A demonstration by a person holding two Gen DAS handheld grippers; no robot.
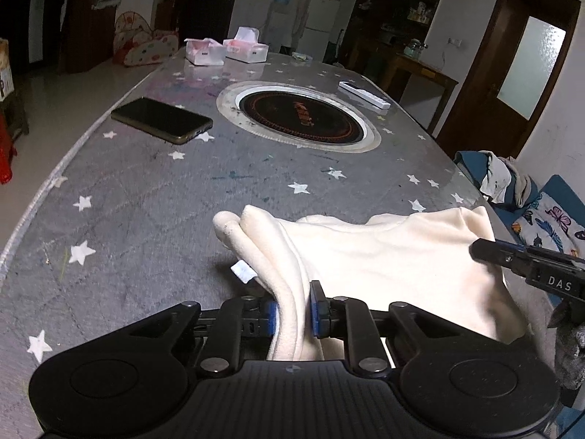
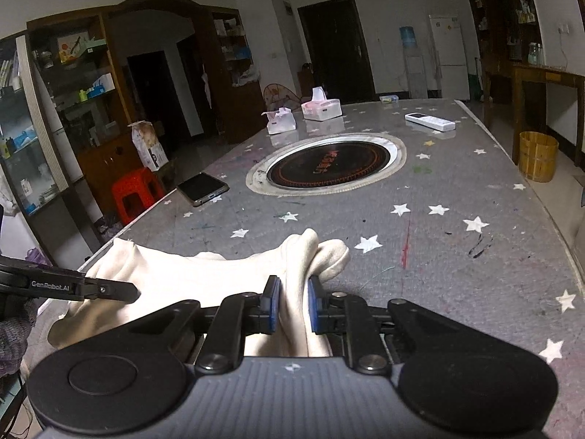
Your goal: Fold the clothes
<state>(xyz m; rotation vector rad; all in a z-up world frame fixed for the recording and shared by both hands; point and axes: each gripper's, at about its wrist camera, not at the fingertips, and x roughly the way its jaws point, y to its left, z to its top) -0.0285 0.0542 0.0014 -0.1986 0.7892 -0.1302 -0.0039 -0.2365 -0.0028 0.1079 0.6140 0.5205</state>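
Gripping: left gripper (image 1: 294, 311), bottom centre of the left wrist view, jaws narrowed onto a thick bunched edge of the cream garment (image 1: 395, 256); cloth fills the gap between the blue pads (image 1: 317, 312).
Right tool: right gripper (image 2: 292, 305), bottom centre of the right wrist view, jaws likewise pinched on a rolled wad of the same garment (image 2: 175, 278); blue pads (image 2: 272, 305) pressed against fabric on both sides.
Cross-check: each view shows the other gripper's black finger over the cloth, at right edge of the left view (image 1: 519, 259) and left edge of the right view (image 2: 84, 287).
Garment position: lower middle of both frames, on the near end of the grey star-print table (image 1: 146, 197), stretched between the 2 grips with a rounded cuff-like end poking up past each jaw; white tag (image 1: 243, 271) hangs just left of the left pads.
Stage: looks like mid-carry of a fold; which fold cannot be settled.
Doing it well: keep both pinches level and equally tense so the span stays flat, lay the edge down square, release only once the cloth is resting on the table.
Risk: thick plush may slip or drag layers unevenly.
Clutter: phone (image 1: 161, 119), centre hotplate (image 1: 299, 117), remote (image 1: 363, 96), tissue boxes (image 1: 225, 49) sit in the upper half, well apart from the cloth.
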